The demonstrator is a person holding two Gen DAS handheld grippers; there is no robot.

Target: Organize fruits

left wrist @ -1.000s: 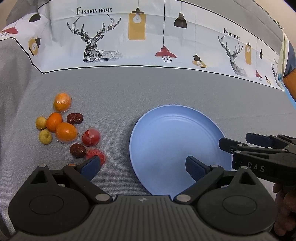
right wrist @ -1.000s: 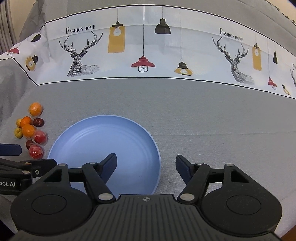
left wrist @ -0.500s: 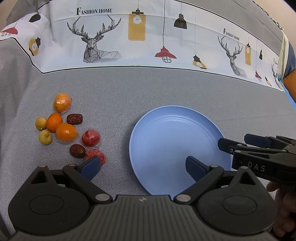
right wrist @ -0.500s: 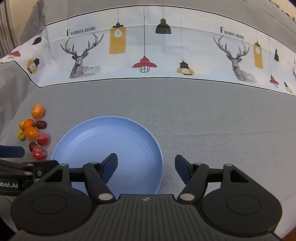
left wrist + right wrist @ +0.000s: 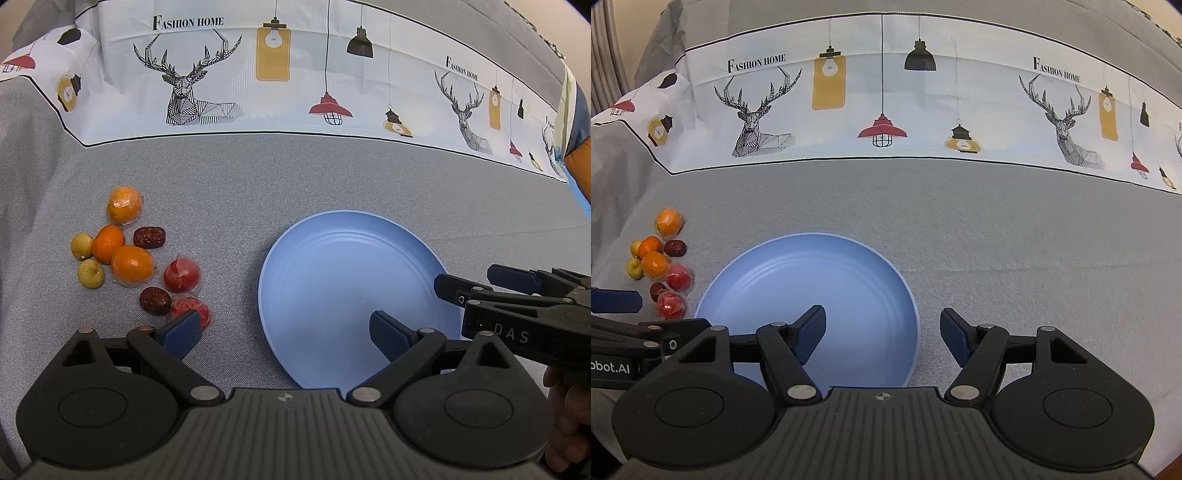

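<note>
An empty blue plate (image 5: 351,280) sits on the grey cloth; it also shows in the right wrist view (image 5: 820,280). Left of it lies a cluster of small fruits: oranges (image 5: 132,266), dark red dates (image 5: 149,237), wrapped red fruits (image 5: 181,275) and small yellow-green fruits (image 5: 90,272). The cluster shows in the right wrist view too (image 5: 657,264). My left gripper (image 5: 286,330) is open and empty, its left fingertip beside the nearest red fruit (image 5: 190,308). My right gripper (image 5: 882,332) is open and empty over the plate's right edge.
A white printed band with deer and lamps (image 5: 295,74) crosses the cloth at the back. The right gripper's body (image 5: 524,310) reaches in beside the plate in the left wrist view. Bare grey cloth (image 5: 1034,258) lies right of the plate.
The right gripper has drifted slightly to the right and back; the plate and fruits sit a little further right in its view. The left gripper has barely moved. Nothing was grasped.
</note>
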